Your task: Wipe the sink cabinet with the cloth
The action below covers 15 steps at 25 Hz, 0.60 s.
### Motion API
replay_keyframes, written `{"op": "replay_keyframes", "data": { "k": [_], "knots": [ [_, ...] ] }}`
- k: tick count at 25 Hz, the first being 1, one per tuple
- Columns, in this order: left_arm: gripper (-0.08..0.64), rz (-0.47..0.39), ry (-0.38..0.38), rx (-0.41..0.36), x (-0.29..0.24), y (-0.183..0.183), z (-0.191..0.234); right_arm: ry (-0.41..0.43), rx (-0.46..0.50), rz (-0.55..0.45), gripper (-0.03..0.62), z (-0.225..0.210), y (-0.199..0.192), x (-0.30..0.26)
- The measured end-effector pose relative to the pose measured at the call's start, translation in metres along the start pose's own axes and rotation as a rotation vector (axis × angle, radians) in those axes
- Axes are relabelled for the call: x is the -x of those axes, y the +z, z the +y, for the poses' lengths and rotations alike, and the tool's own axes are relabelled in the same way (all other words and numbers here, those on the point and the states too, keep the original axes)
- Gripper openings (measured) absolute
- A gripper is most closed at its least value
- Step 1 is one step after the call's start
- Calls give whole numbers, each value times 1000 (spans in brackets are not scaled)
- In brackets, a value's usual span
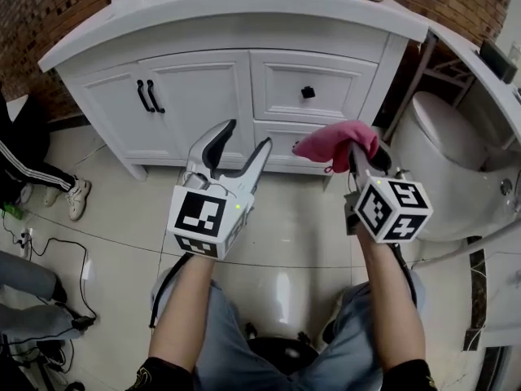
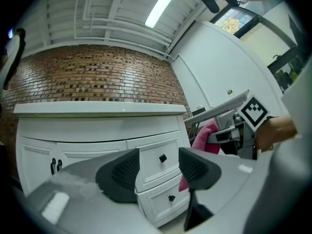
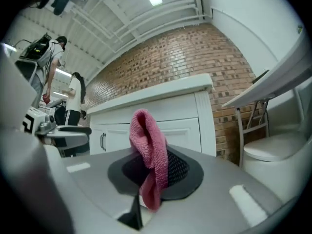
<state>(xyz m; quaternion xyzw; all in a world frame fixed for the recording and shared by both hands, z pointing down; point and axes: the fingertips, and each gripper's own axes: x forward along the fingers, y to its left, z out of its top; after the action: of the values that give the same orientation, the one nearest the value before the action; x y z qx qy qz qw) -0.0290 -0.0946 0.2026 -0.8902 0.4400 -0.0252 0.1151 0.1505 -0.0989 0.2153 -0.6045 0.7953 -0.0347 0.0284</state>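
In front of the person, a white sink cabinet [image 1: 203, 96] stands on a pale tile floor [image 1: 285, 235] against a brick wall [image 2: 92, 77]. It has two doors on the left with black handles [image 1: 149, 96] and two drawers stacked on the right. The upper drawer [image 1: 338, 76] has a small black knob [image 1: 308, 93]. A white toilet [image 1: 444, 161] sits just right of the cabinet.

Cloth [image 1: 334, 143]: pink, terry-like weave, bunched. It is held off the floor, in front of the cabinet's lower right corner. From the right gripper view it folds over in a hump above the jaws, with a tail hanging down in front of them [image 3: 148, 150]. From the left gripper view it shows beside the cabinet's right front edge [image 2: 204, 138], short of it and not against the front.

Right gripper [image 1: 358, 149]: jaws clamped on the cloth, with pink fabric pinched between the black pads [image 3: 151, 165]. It points forward and slightly left at the lower drawer. Its marker cube faces the head camera, and a bare forearm stretches out behind it.

Left gripper [image 1: 248, 134]: jaws spread wide with nothing between them, only the drawers seen through the gap [image 2: 159, 160]. It is raised and aimed at the cabinet's middle, level with the right gripper and set apart from it.
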Motion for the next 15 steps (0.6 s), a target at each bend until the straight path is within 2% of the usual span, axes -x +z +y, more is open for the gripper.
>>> {"op": "replay_keyframes", "data": {
  "k": [5,9,15],
  "knots": [
    [250,-23,28,76,35,24,-12,24,60,-74,35,39,26,33],
    [250,-66,46,21,51,38,-20,-6,171,-131,35,56,34,61],
    [250,10,34,8,55,-1,-26,-21,87,-113,35,53,14,66]
  ]
}}
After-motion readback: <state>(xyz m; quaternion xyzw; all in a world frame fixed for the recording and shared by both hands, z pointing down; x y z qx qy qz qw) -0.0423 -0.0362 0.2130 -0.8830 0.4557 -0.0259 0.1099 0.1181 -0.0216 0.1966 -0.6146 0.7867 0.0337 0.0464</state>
